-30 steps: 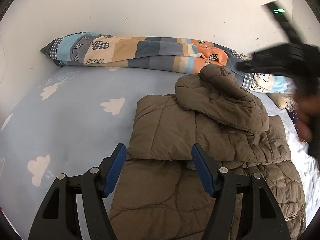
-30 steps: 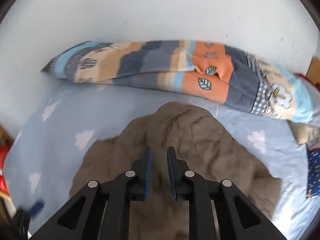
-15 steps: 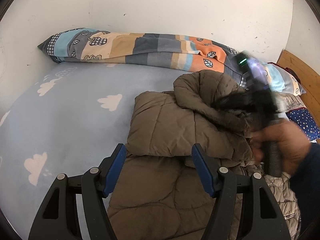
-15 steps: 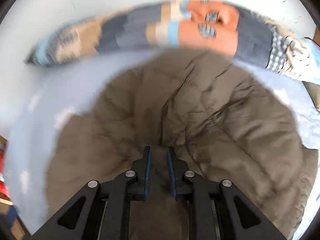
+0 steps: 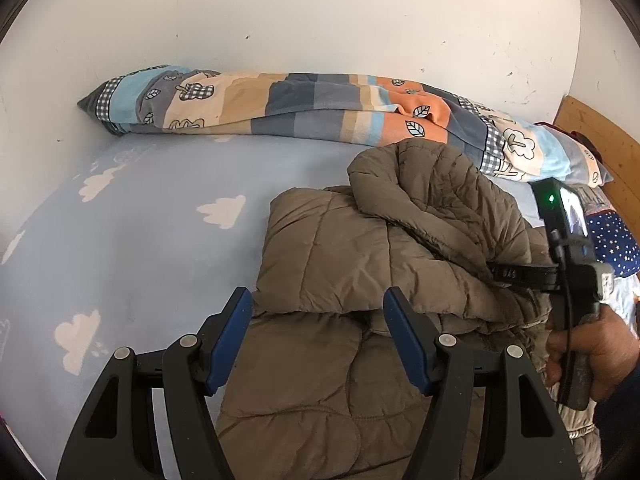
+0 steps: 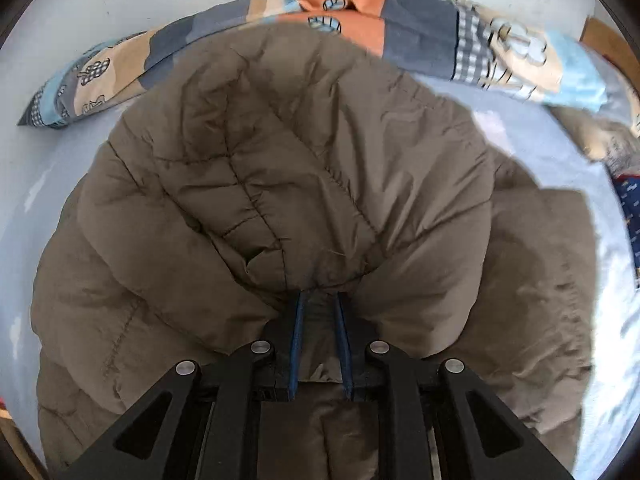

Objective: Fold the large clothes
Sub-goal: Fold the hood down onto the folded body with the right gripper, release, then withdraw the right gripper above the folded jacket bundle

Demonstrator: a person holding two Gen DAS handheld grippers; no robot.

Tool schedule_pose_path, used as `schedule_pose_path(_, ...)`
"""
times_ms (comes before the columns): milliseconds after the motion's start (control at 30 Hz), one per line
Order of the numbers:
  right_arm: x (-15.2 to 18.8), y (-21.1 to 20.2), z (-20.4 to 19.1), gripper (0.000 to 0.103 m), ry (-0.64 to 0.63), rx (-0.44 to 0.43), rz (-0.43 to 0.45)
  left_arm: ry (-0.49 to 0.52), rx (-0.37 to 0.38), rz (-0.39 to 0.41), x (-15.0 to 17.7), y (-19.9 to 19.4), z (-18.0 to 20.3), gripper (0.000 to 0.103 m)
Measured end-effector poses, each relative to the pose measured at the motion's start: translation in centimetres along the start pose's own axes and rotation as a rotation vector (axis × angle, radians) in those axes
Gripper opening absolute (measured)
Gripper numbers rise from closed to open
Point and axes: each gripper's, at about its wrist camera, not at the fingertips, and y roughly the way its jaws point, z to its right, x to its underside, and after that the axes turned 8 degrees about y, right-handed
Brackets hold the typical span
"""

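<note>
We have the brown quilted puffer jacket (image 5: 360, 264) lying on the cloud-print bedsheet (image 5: 132, 232), already folded into a thick bundle with its hood (image 6: 288, 152) still heaped on top. Our right gripper (image 6: 318, 312) is clamped on fabric at the hood's base, while our left gripper (image 5: 318, 312) hovers spread and empty over the near fold. We judge that tucking the hood flat and tidying remain.

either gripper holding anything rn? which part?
The right hand-held gripper is shut on the brown puffer jacket, pinching a bunched fold where the hood meets the body. The left hand-held gripper is open above the jacket, holding nothing.
</note>
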Motion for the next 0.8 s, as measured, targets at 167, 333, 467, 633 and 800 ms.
schedule_pose_path(167, -0.3, -5.0, -4.3, 0.017, -0.068, -0.021, 0.18, 0.028, -0.038, 0.033, -0.1, -0.6, 0.2, 0.067)
schedule_pose_path(333, 0.4, -3.7, -9.2, 0.017, -0.15, -0.101, 0.122, 0.059, -0.047, 0.052, -0.1, -1.2, 0.6, 0.067)
schedule_pose_path(467, 1.0, 0.1, -10.4, 0.017, -0.155, -0.066, 0.052, 0.065, -0.062, 0.071, -0.2, -1.7, 0.4, 0.067)
schedule_pose_path(633, 2.1, 0.6, -11.0, 0.017, -0.246, 0.011, 0.075, 0.053, -0.055, 0.063, -0.4, -1.6, -0.1, 0.067)
schedule_pose_path(800, 3.9, -4.4, -11.5, 0.017, -0.3, 0.034, 0.198, 0.026, -0.056, 0.067, -0.6, -1.8, -0.7, 0.067)
